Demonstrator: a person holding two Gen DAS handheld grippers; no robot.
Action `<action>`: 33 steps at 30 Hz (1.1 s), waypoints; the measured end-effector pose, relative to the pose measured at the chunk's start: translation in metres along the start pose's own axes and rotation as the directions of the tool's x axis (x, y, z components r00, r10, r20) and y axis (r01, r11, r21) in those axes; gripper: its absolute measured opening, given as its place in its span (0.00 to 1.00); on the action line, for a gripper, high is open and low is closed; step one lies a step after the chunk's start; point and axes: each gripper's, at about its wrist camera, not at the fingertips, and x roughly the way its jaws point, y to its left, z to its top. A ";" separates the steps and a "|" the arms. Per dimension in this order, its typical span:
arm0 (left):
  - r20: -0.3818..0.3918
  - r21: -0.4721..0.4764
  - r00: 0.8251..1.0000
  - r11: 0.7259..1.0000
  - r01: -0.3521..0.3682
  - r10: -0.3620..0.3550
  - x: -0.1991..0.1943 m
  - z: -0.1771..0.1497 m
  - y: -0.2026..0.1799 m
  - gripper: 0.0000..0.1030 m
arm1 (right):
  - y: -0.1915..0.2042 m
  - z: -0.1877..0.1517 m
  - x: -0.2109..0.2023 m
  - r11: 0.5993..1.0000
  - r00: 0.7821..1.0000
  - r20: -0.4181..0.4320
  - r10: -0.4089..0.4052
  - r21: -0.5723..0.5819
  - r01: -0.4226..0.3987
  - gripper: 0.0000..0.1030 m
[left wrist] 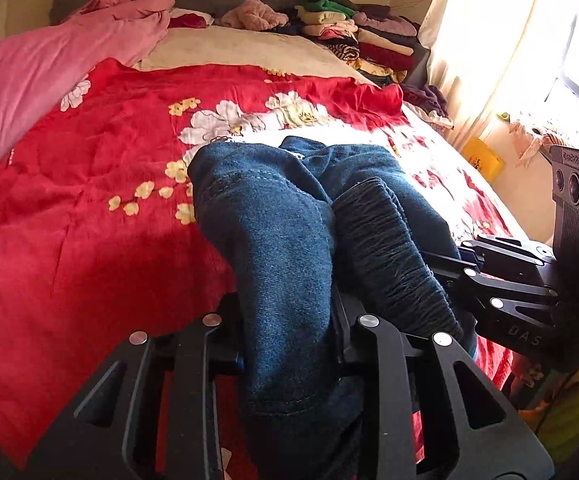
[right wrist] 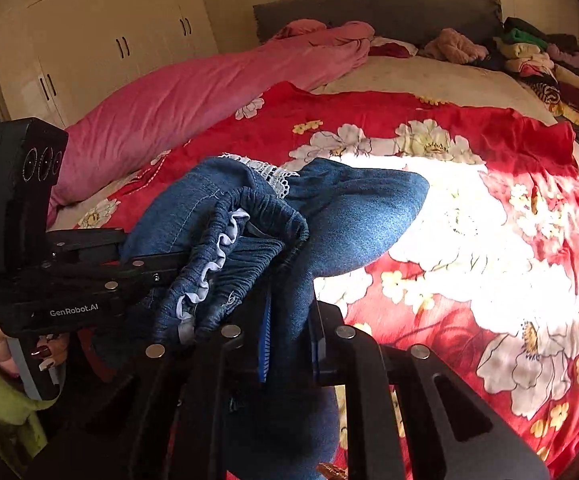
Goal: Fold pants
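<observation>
Far left in your left wrist view lay the pink duvet (left wrist: 45,68), bunched along the bed's edge, w/ the red floral sheet (left wrist: 101,240) spread beside it over most of the mattress. Your left claw (left wrist: 289,344) sat at center bottom, jaws clamped on the jeans (left wrist: 273,240): dark denim ran straight up out from btwn the jaws and draped fwd onto the sheet. The gathered waistband lay just right of that, going toward your right claw (left wrist: 455,264), which came in from the right edge w/ its tips buried under the fabric. Behind, at the far right corner of the bed, sat a pile of folded clothes (left wrist: 353,36), next to a sunlit curtain (left wrist: 489,40).

In the right wrist view, the left claw (right wrist: 151,266) came in from the left edge, a hand (right wrist: 21,350) w/ dark nails gripping its handle; its tips were lost in the waistband. White lace trim showed at the top of the bundle. Your right claw (right wrist: 289,344) was closed on the jeans (right wrist: 353,220) too, a fold pinched btwn the jaws & a leg hanging below. The rest bulged up and fwd over the sheet (right wrist: 469,240), bright w/ sun on the right. Wardrobe (right wrist: 101,36) stood at back left.
</observation>
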 end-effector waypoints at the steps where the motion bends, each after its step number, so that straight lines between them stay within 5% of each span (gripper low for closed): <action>1: 0.006 0.000 1.000 1.000 -0.004 0.004 0.001 0.005 0.001 0.20 | -0.002 0.004 0.002 1.000 1.000 0.004 -0.002 0.002 0.002 0.13; 13: 0.020 -0.003 0.999 0.999 -0.040 0.040 0.018 0.033 0.011 0.20 | -0.019 0.030 0.029 0.999 0.999 0.007 -0.040 0.016 0.040 0.13; 33: -0.002 -0.022 0.999 0.999 -0.043 0.043 0.043 0.039 0.018 0.22 | -0.027 0.027 0.044 0.995 0.995 -0.019 -0.094 0.026 0.094 0.15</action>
